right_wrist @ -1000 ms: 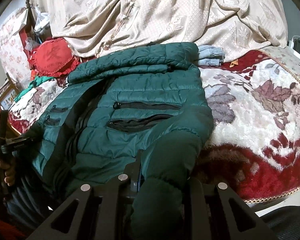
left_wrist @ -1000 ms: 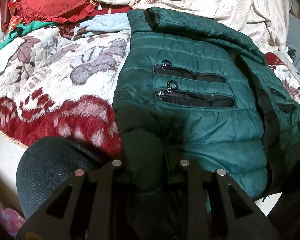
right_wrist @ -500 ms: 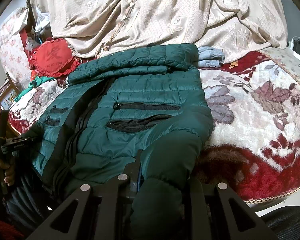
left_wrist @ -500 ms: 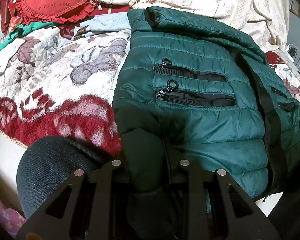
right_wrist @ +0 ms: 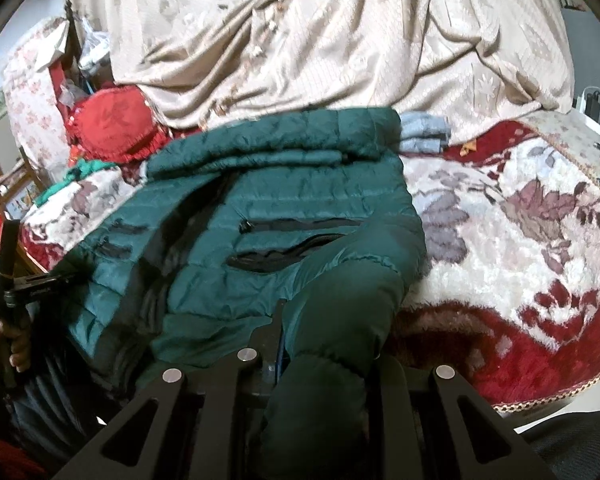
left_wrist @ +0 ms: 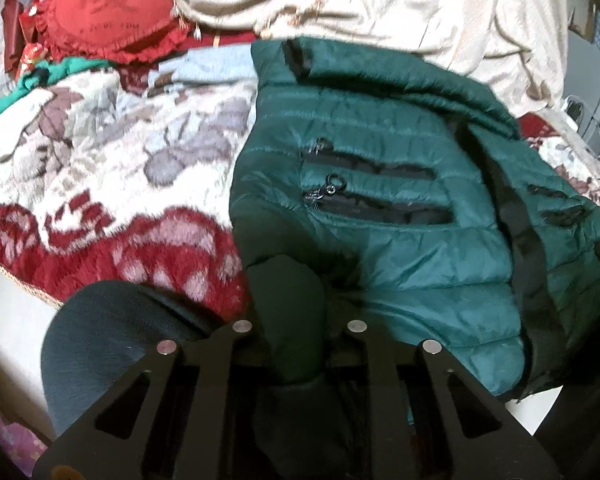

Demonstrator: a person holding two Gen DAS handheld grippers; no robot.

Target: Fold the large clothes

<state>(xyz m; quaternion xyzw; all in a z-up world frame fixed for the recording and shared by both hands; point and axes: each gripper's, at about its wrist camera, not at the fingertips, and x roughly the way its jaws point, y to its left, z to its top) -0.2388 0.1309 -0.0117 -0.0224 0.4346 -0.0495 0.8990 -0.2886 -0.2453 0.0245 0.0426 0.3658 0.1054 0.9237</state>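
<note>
Left tool (left_wrist: 296,328) and right tool (right_wrist: 312,360) each clamped on a sleeve of the green jacket (left_wrist: 380,248) ahead.

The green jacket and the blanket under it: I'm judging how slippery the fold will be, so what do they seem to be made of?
The green jacket looks like thin, smooth synthetic shell, probably nylon or polyester, over soft padding: it has a slight sheen and stitched horizontal quilting. The floral blanket looks like thick plush fleece: its surface is fuzzy with raised pile. Likely slick on grippy.
</note>
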